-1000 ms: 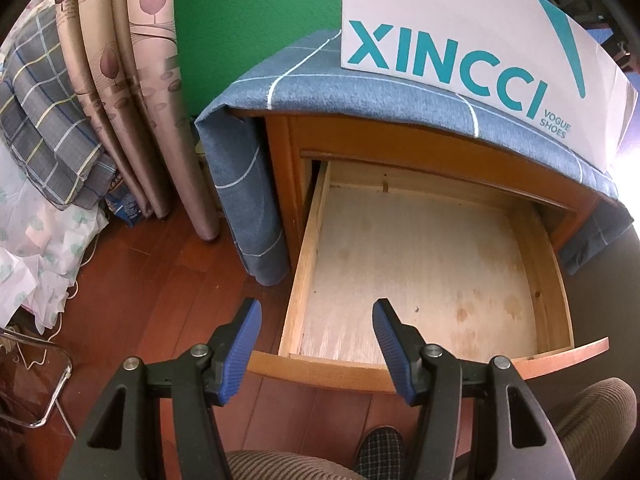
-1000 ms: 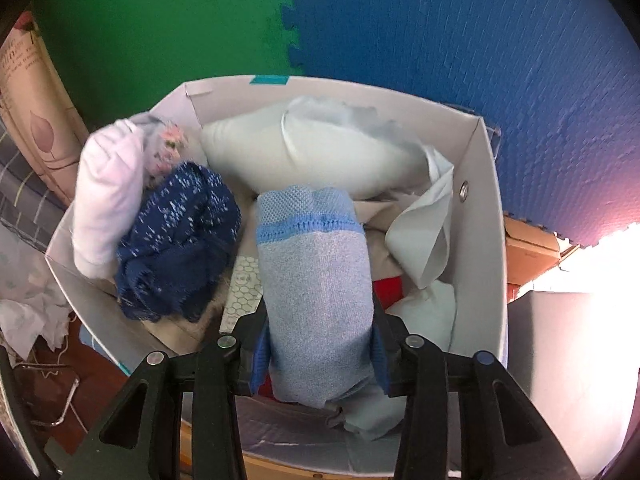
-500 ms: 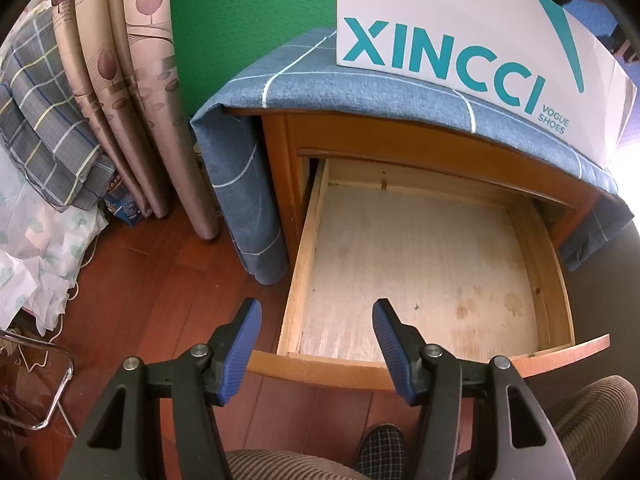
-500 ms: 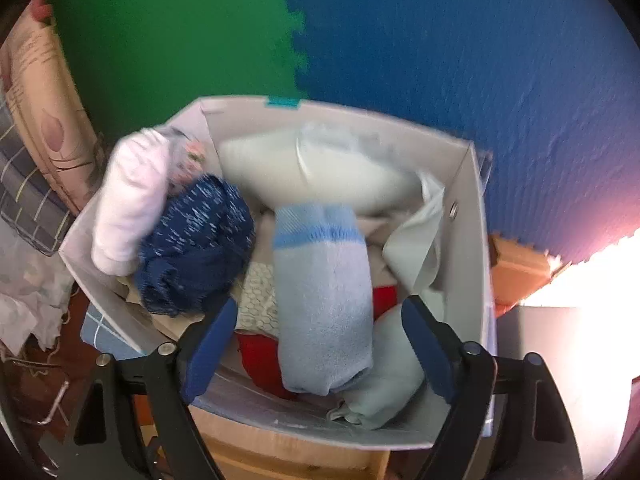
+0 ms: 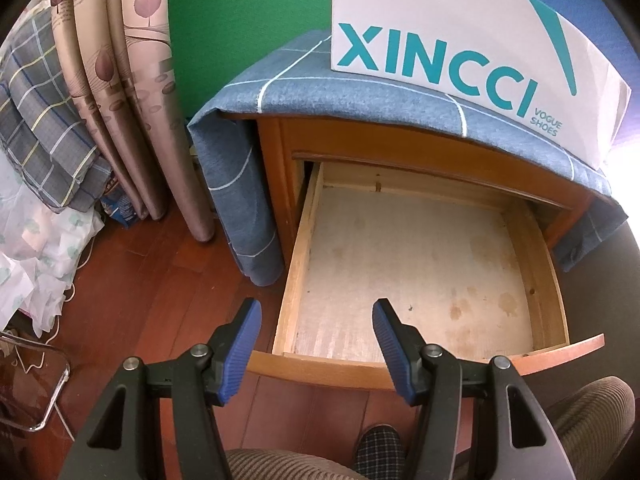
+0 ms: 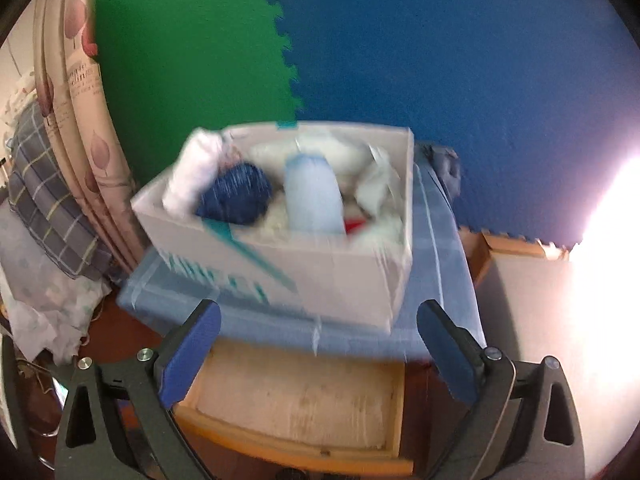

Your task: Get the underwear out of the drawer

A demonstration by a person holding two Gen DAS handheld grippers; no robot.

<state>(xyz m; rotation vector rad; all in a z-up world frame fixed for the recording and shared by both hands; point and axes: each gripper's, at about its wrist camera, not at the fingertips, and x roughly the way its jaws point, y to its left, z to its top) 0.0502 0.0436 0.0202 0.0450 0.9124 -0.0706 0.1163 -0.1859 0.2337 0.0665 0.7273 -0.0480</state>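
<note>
The white shoe box (image 5: 460, 36) standing on the cloth-covered cabinet bears large teal lettering on its near face: "XINCCI". To the right of that word, in small teal capitals on two lines, stands "VOGUE SHOES". A teal diagonal stripe runs down the same face to the right of the lettering. In the right wrist view the same lettering is motion-blurred and cannot be read. The leaf-patterned curtain (image 6: 86, 80) at the left carries lines of small script, too fine to read.
</note>
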